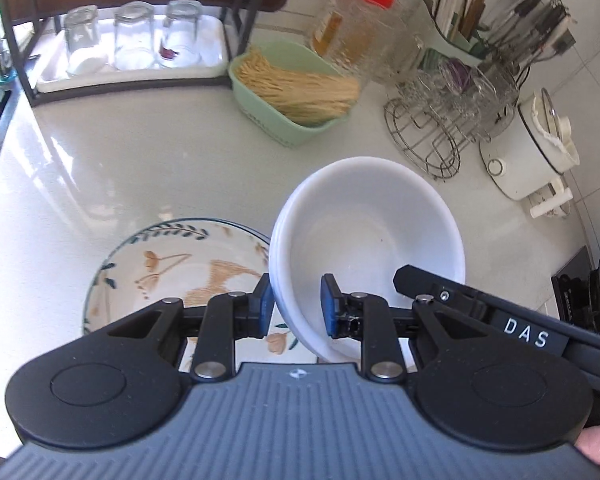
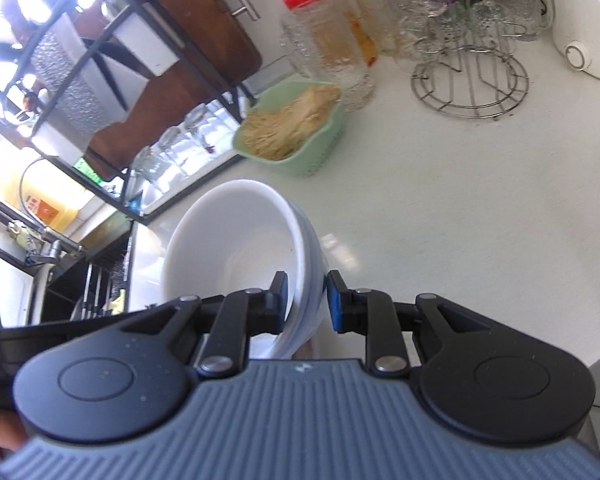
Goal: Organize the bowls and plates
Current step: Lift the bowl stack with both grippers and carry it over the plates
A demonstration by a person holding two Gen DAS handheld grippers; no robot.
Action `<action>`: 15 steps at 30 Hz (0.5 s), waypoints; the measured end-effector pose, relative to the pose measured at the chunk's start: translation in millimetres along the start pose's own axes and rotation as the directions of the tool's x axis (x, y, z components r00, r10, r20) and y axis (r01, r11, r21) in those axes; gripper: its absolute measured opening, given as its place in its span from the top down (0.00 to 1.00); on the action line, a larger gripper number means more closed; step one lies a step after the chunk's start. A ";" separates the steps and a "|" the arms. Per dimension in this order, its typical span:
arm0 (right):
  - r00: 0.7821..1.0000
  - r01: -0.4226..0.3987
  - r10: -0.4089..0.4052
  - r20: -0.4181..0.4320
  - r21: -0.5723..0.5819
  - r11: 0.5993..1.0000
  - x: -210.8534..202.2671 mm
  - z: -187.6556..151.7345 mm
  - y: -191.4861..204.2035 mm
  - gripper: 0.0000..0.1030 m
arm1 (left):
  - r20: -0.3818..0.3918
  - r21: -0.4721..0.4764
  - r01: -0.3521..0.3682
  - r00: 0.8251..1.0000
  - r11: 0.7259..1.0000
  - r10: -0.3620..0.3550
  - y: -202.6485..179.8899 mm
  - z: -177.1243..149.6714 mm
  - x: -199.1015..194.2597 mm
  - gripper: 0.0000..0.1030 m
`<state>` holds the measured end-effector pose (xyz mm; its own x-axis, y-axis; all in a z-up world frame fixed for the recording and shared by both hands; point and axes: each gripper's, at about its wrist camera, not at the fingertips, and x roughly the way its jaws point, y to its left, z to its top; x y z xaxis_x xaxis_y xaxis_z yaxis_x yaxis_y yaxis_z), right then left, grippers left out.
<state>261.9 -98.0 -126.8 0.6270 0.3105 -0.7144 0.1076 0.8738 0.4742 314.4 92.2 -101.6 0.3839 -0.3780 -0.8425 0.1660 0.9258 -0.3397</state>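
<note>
A stack of white bowls (image 1: 364,236) is held tilted above the counter. My left gripper (image 1: 296,304) straddles its near-left rim, one finger outside and one inside. My right gripper (image 2: 306,300) straddles the rim on the opposite side; its body shows in the left wrist view (image 1: 480,308). The bowls appear in the right wrist view (image 2: 236,240) too. Both grippers are shut on the stack's rim. A floral patterned plate (image 1: 168,272) lies on the white counter (image 1: 120,168) under and left of the bowls.
A green basket of noodles (image 1: 296,92) sits behind, beside a red-lidded jar (image 1: 356,20). A black rack with a tray of glasses (image 1: 132,40) stands back left. A wire glass holder (image 1: 440,120) and white cooker (image 1: 532,152) are right. A sink (image 2: 60,280) lies left.
</note>
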 end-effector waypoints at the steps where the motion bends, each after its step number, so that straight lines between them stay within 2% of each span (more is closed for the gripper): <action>1: 1.000 -0.005 0.005 0.007 -0.009 1.000 -1.3 -1.5 6.8 0.76 | 0.005 -0.006 0.001 1.000 1.000 -0.001 4.7 -0.5 -4.4 0.73; 6: 1.000 -0.022 0.022 0.017 -0.034 0.999 2.4 -9.5 33.3 0.76 | 0.018 -0.027 0.003 1.000 1.000 -0.003 32.6 -6.5 -18.9 0.73; 15: 0.995 -0.017 0.010 -0.095 -0.073 0.997 41.4 -35.7 60.0 0.76 | 0.018 -0.026 -0.054 0.998 0.998 0.054 72.3 -20.3 -18.7 0.73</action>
<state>266.7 -19.4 -146.3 0.5519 0.3534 -0.7553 0.0400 0.8935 0.4473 300.8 166.5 -118.9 0.4082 -0.3273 -0.8522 0.1210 0.9447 -0.3048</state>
